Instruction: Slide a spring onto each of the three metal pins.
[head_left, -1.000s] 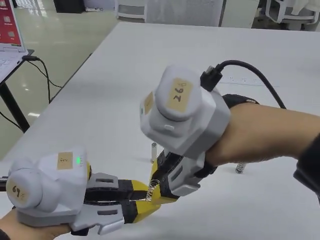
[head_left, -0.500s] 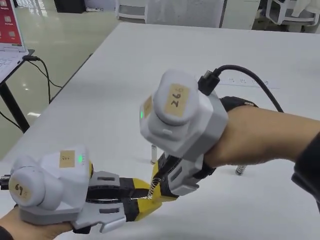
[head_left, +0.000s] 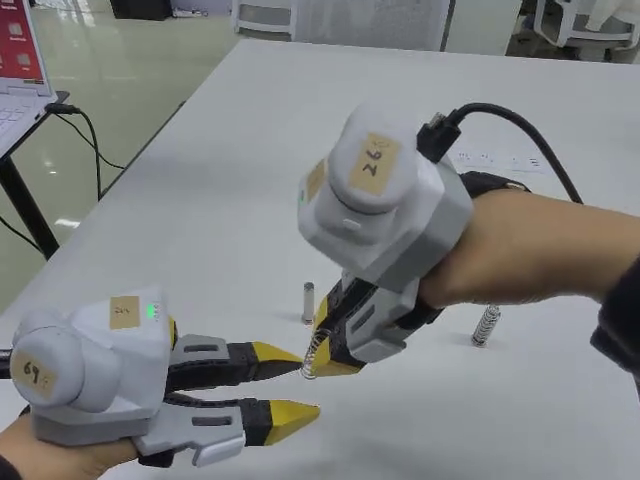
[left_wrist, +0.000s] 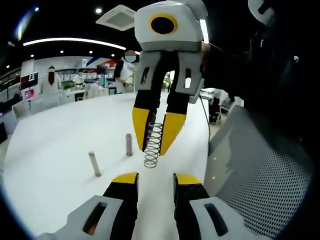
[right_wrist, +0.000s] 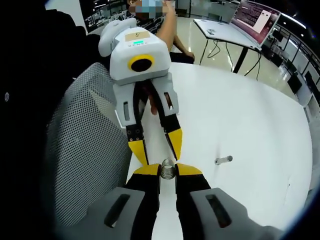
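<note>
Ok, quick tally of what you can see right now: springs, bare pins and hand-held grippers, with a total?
Springs: 2, the held spring and the standing spring.
Bare metal pins: 1, the pin.
Hand-held grippers: 2, the left hand-held gripper and the right hand-held gripper.
Total: 5.

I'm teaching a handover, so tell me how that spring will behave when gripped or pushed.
The spring is a thin, open wire coil, so probably light and bendy; its free end sticks out past the right tool. Squeezed harder, it may well buckle or pop out. Laid on the table, its round shape would probably roll.
</note>
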